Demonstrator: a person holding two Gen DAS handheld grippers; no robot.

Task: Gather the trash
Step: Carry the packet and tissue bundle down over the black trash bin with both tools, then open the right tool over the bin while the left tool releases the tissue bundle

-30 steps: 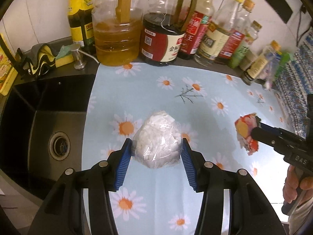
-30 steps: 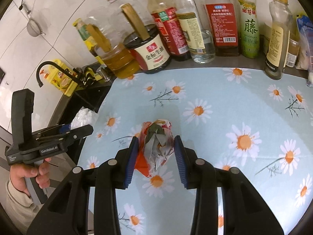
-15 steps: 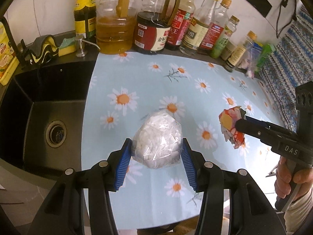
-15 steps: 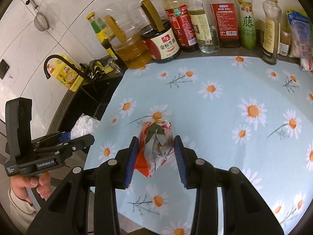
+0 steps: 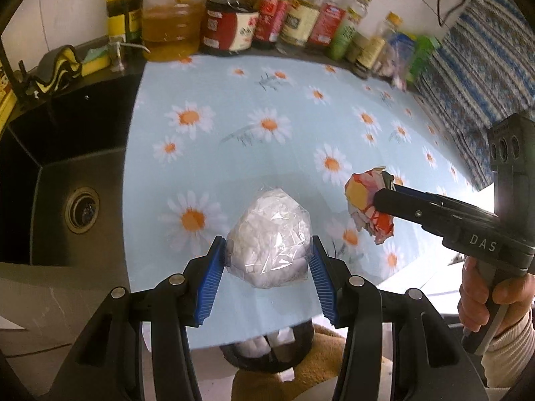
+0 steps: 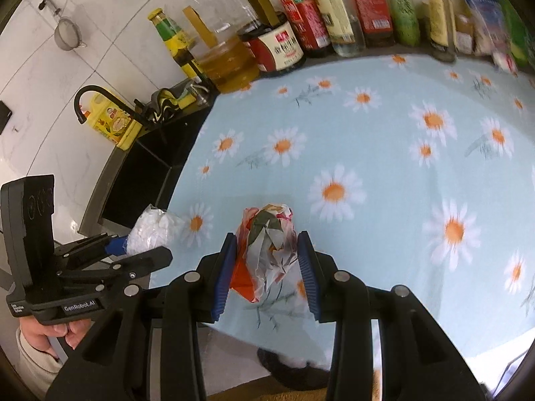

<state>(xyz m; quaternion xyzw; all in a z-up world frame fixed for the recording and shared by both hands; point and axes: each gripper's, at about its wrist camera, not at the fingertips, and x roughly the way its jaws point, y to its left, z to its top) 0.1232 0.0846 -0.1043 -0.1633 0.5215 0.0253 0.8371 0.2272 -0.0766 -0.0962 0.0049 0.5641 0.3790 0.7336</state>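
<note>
My left gripper [image 5: 267,264] is shut on a clear plastic bag of white crumpled paper [image 5: 269,237], held up above the front edge of the daisy-print counter [image 5: 254,153]. My right gripper [image 6: 267,260] is shut on a crumpled red, white and green wrapper [image 6: 269,247], also lifted above the counter's front edge. The wrapper [image 5: 366,205] and the right gripper also show in the left wrist view at the right. The white bag [image 6: 150,229] shows in the right wrist view at the left, in the left gripper.
A black sink [image 5: 63,180] lies left of the counter, with a black tap [image 6: 97,97]. Oil and sauce bottles [image 5: 230,20] line the back wall. A blue patterned cloth [image 5: 481,77] hangs at the right. Below the counter edge are a dark slipper [image 5: 267,351] and tan floor.
Both grippers have lifted and drawn back toward the counter's front edge with their trash still held. The counter and bottles look farther away, and the floor below the edge has come into view.
</note>
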